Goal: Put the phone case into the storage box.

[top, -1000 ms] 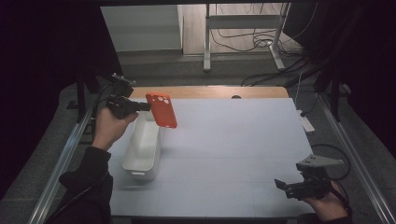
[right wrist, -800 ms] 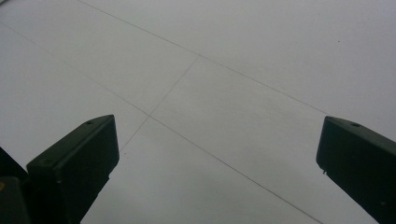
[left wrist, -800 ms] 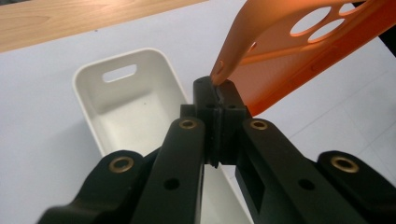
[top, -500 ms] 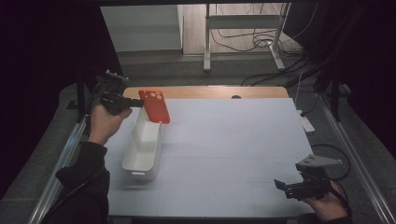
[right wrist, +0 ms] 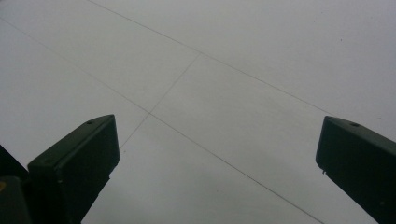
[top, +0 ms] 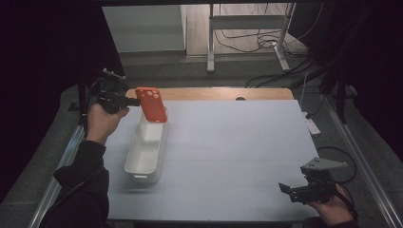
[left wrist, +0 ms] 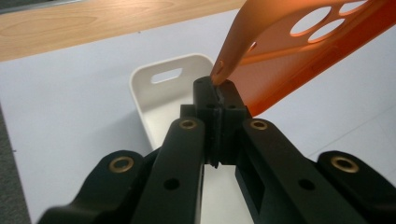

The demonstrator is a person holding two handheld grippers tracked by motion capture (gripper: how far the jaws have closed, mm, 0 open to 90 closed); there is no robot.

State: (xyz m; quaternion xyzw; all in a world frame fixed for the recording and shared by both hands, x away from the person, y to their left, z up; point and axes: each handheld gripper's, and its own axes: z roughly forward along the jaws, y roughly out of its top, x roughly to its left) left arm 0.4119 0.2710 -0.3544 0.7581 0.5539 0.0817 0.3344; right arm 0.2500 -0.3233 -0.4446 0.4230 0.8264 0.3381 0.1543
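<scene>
The left gripper was clamped on the edge of an orange phone case, holding it in the air over the far end of the white tray near the table's far left corner. The right gripper waited with its jaws wide apart and empty at the near right corner. By the look of it, the pick-up was done and the case had yet to be lowered into the tray and released.

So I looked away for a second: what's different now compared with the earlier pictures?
The left gripper, shut on the orange phone case, has carried it leftward, toward the table's far left corner, above the white bin. The bin and the open right gripper stayed put.
</scene>
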